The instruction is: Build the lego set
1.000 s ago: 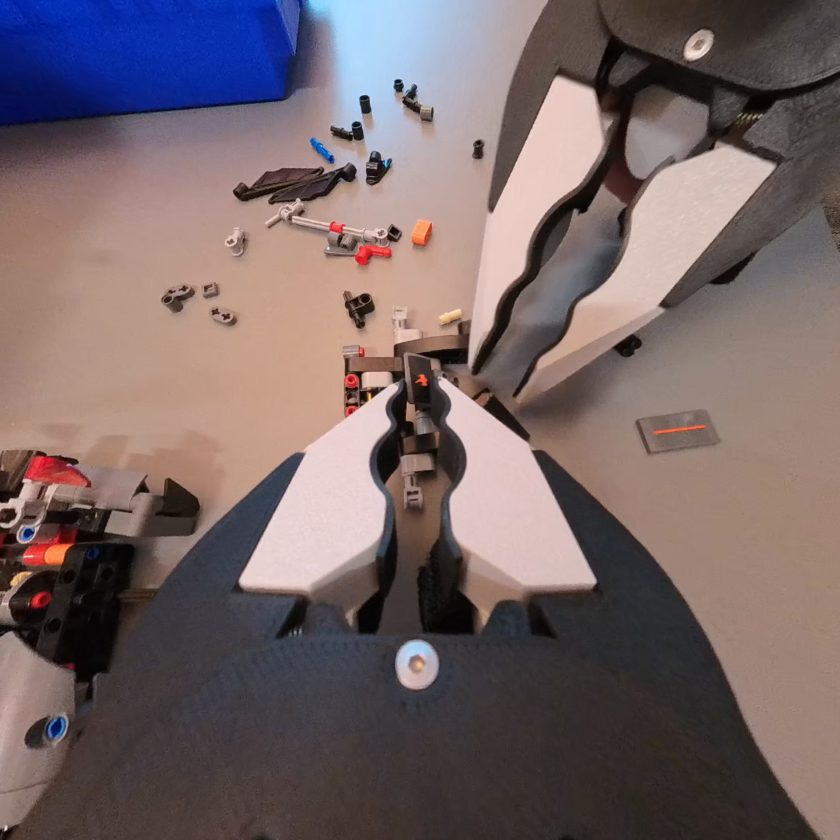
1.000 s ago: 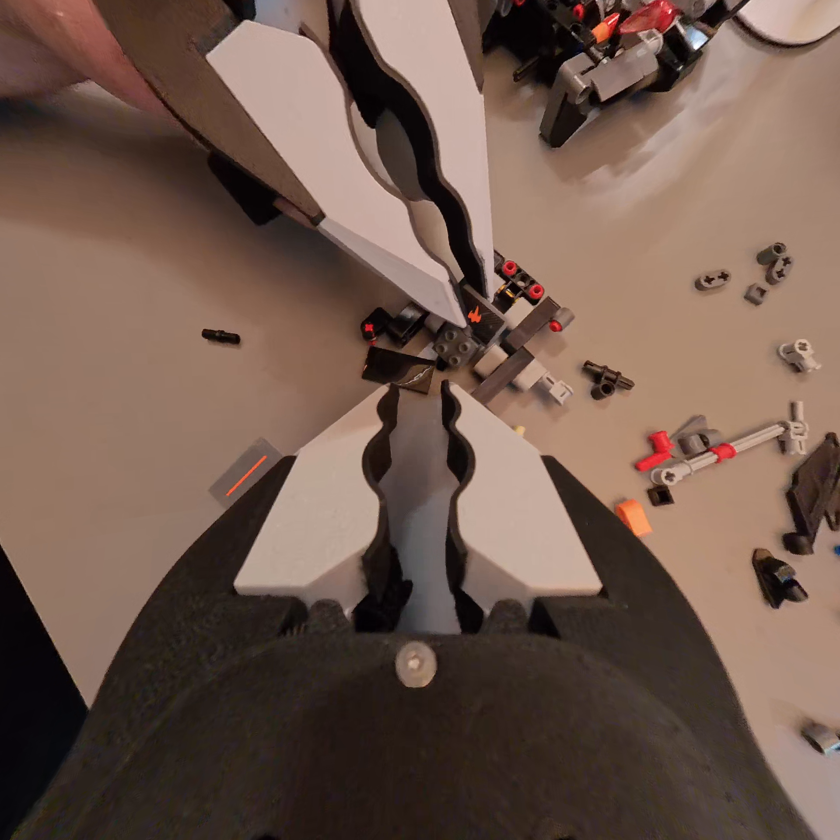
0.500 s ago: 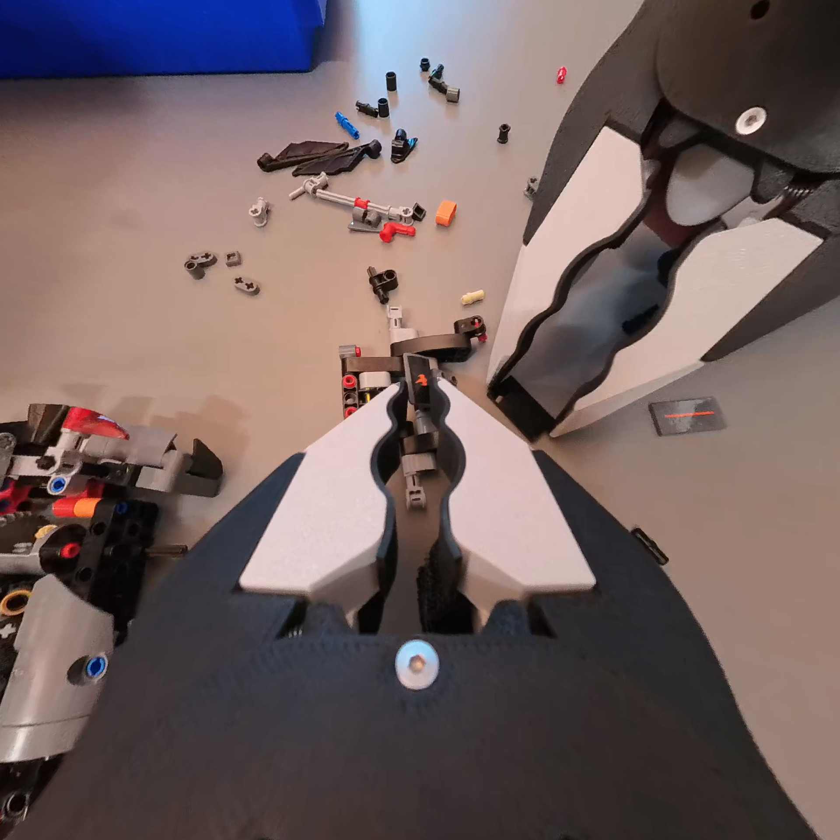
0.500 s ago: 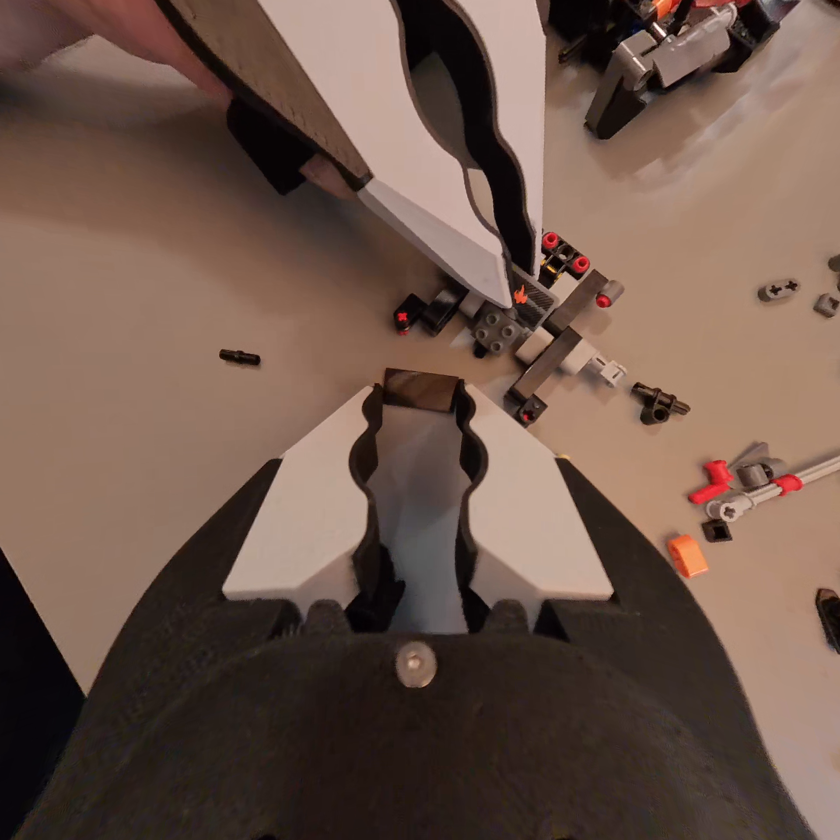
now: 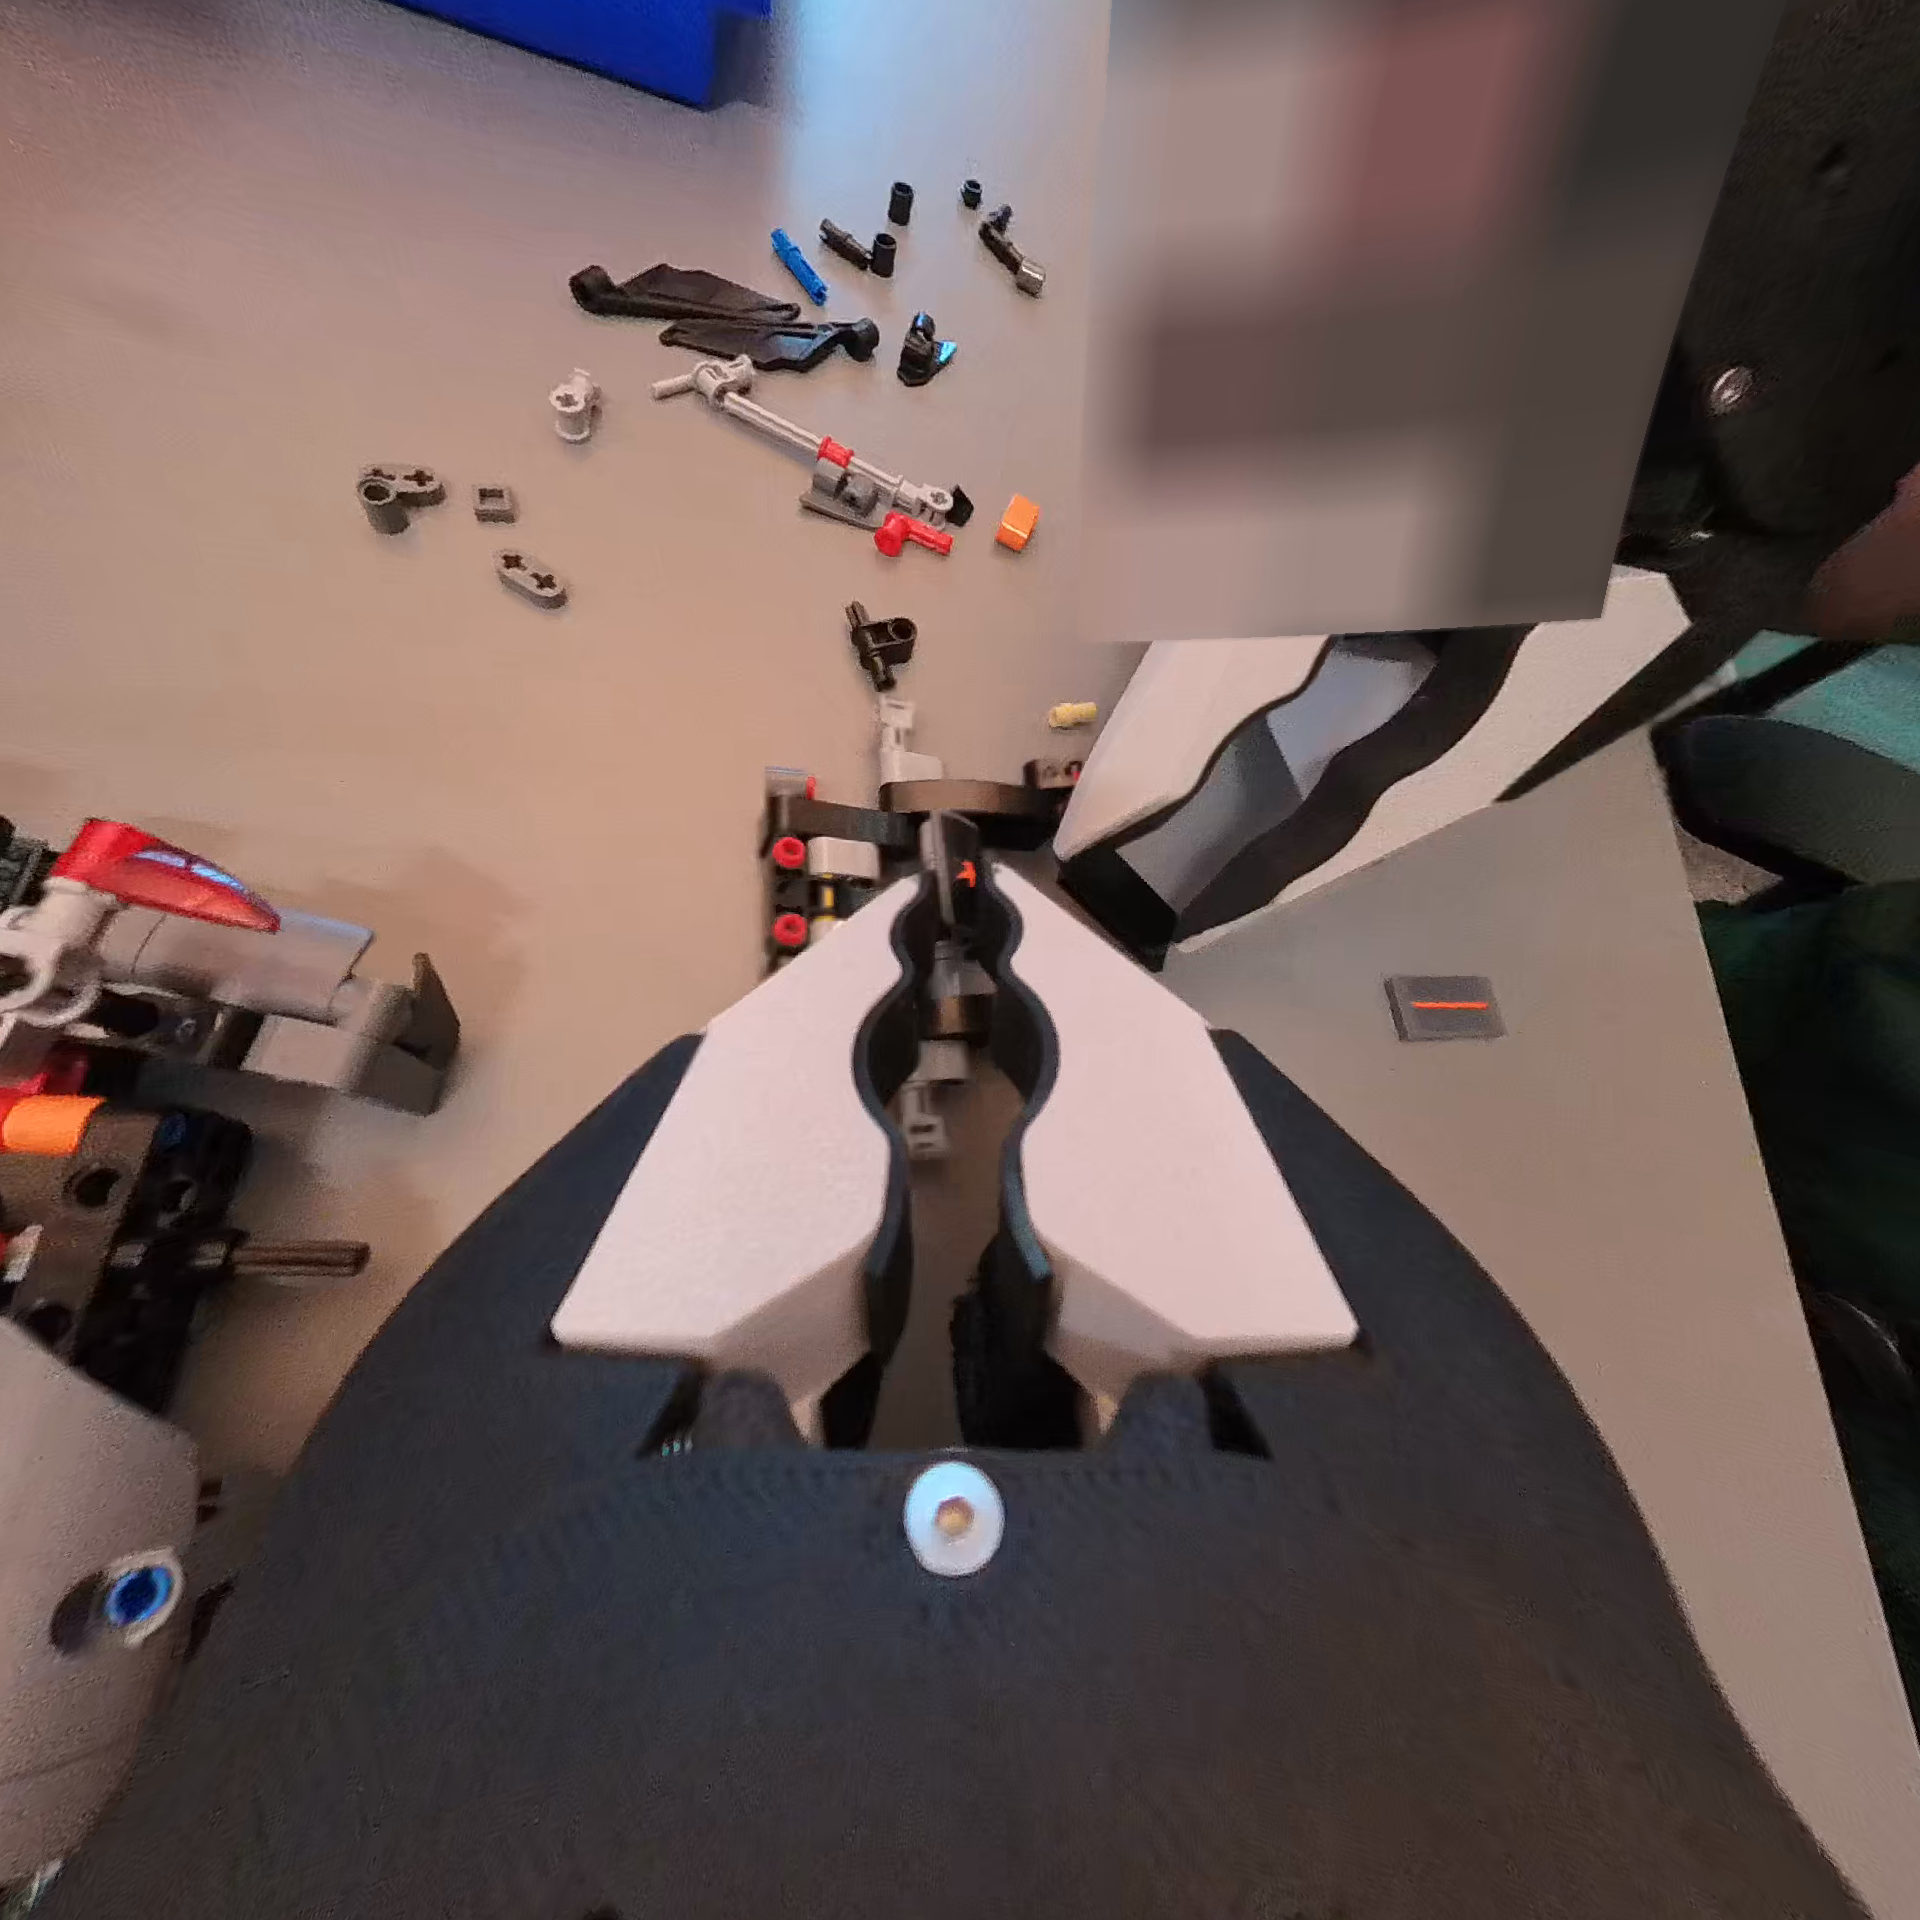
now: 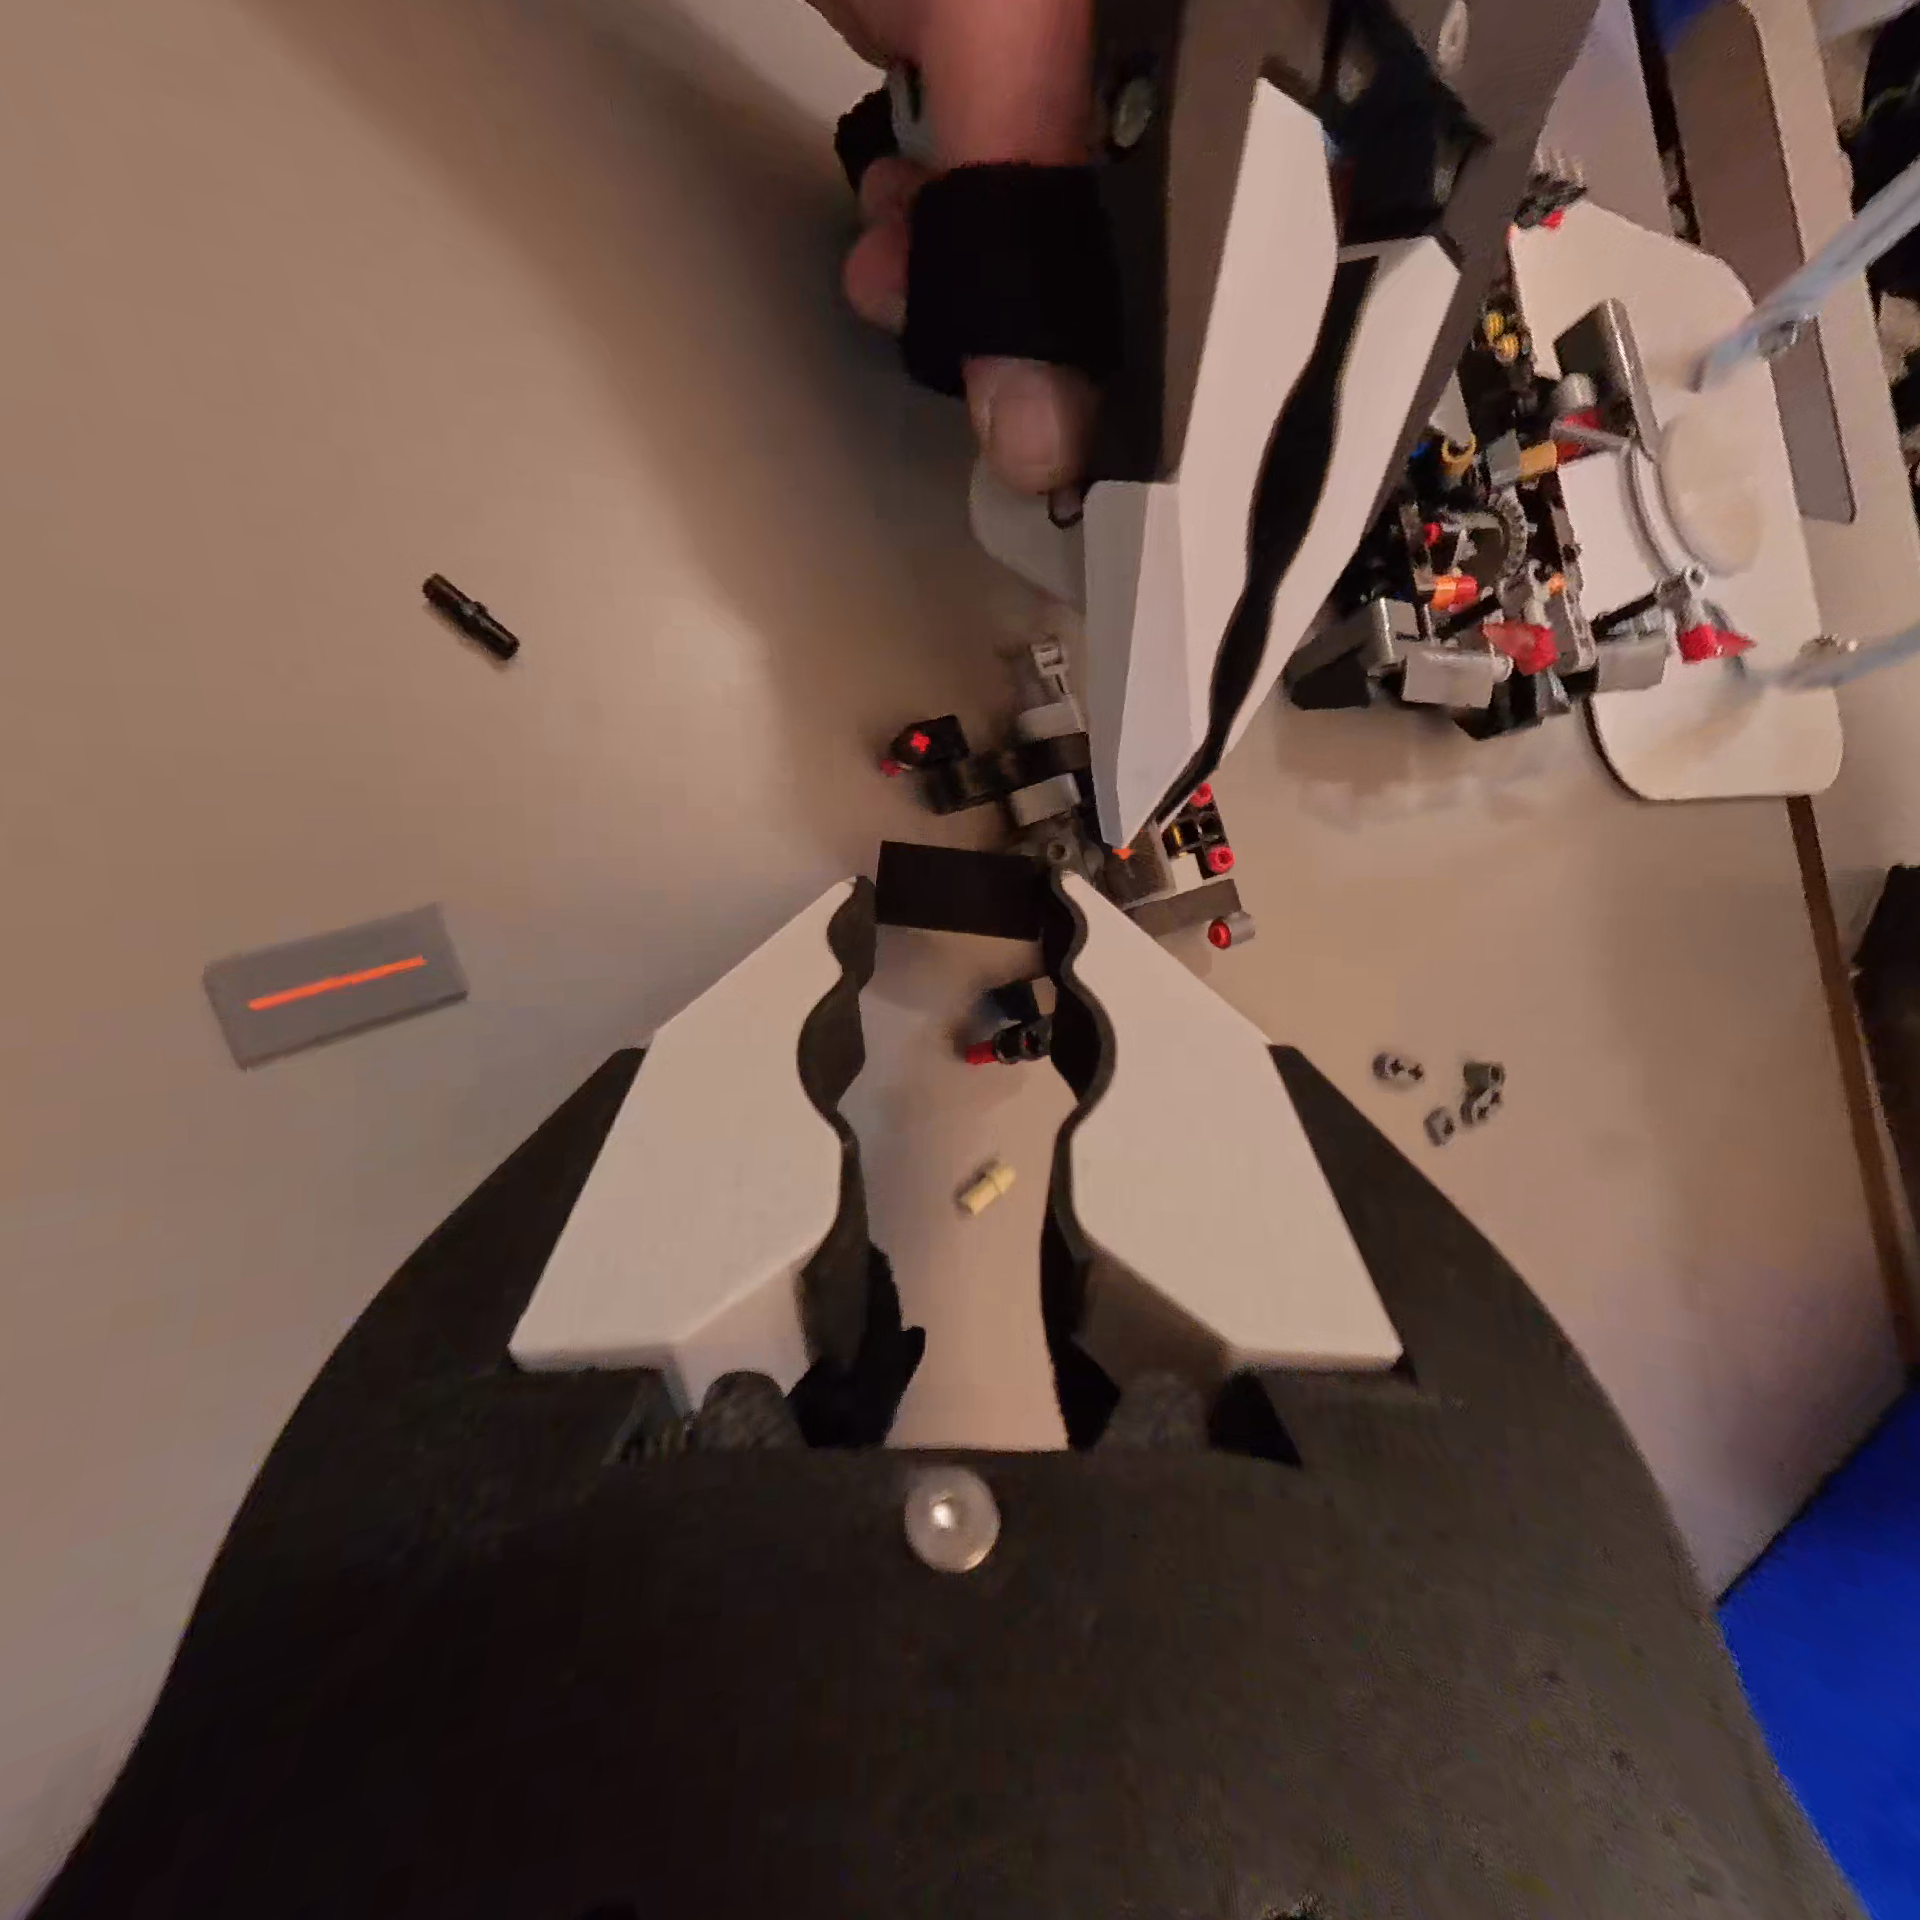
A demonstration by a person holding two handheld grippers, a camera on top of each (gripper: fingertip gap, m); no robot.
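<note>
My left gripper [image 5: 956,883] is shut on a small black, grey and red sub-assembly [image 5: 831,862], pinching its black piece with an orange mark against the table. In the right wrist view the left gripper [image 6: 1127,831] comes down from above onto the same sub-assembly [image 6: 1029,774]. My right gripper [image 6: 961,894] is shut on a flat black tile [image 6: 956,906], held across its fingertips right beside the sub-assembly. In the left wrist view the right gripper [image 5: 1127,894] is at the right, tips close to mine.
The large part-built car model [image 5: 156,1039] stands at the left, also in the right wrist view [image 6: 1486,582]. A grey tile with an orange line [image 6: 332,982], a tan pin [image 6: 985,1188], a black pin [image 6: 470,617] and several loose parts [image 5: 810,436] lie about. A blue box [image 5: 623,42] is at the back. Both grippers' tips are close together, under 4 cm apart. The tan pin [image 6: 985,1188] lies around 7 cm away from my right fingertips. The left camera catches it too, in the left wrist view [image 5: 1067,714].
The black tile lay on the table before my right gripper; the gripper closed on it and now holds it by the sub-assembly. The left gripper stays shut on the sub-assembly.
</note>
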